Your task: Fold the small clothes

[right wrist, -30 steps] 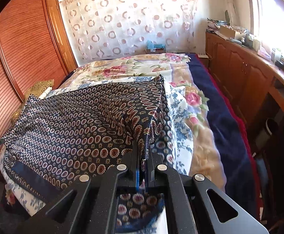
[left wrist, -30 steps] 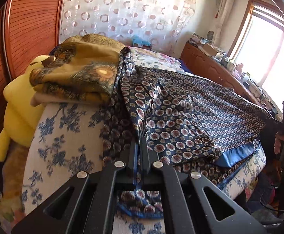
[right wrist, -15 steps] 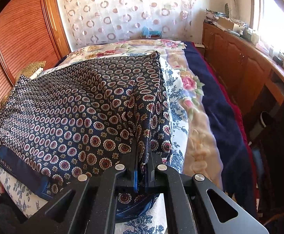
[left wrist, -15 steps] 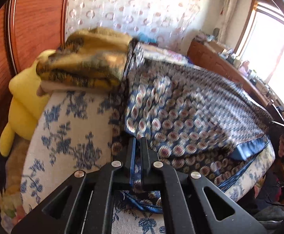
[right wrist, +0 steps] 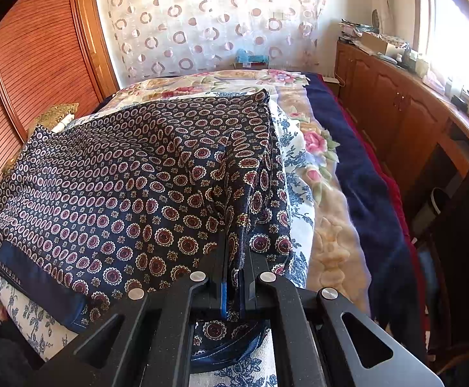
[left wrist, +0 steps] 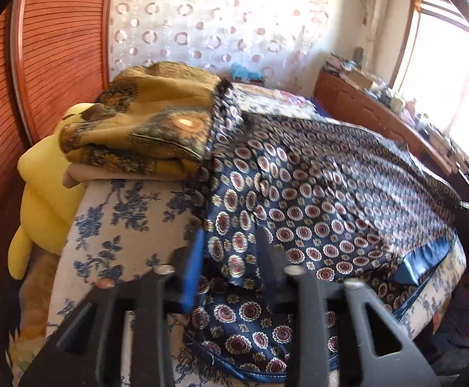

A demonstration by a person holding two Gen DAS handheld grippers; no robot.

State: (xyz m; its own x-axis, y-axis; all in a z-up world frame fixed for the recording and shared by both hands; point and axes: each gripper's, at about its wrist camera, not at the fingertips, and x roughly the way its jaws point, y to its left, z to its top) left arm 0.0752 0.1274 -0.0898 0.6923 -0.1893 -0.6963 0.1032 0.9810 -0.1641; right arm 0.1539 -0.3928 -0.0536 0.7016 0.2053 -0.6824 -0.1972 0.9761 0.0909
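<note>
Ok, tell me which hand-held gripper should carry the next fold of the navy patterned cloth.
Probably the right hand-held gripper: its jaws are shut on a pinched ridge of the navy patterned cloth. The left hand-held gripper has just been opening; the cloth lies loose between its jaws, so it would have to regrasp.

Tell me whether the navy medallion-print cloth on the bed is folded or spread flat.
Folded: the navy medallion-print cloth lies doubled, a top layer with a plain blue hem over more of it beneath. Its right corner stays pinched up in the right claw.

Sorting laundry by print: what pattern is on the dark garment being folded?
Navy garment with red-and-cream round medallions and a plain blue hem band; clearest in the right wrist view.
</note>
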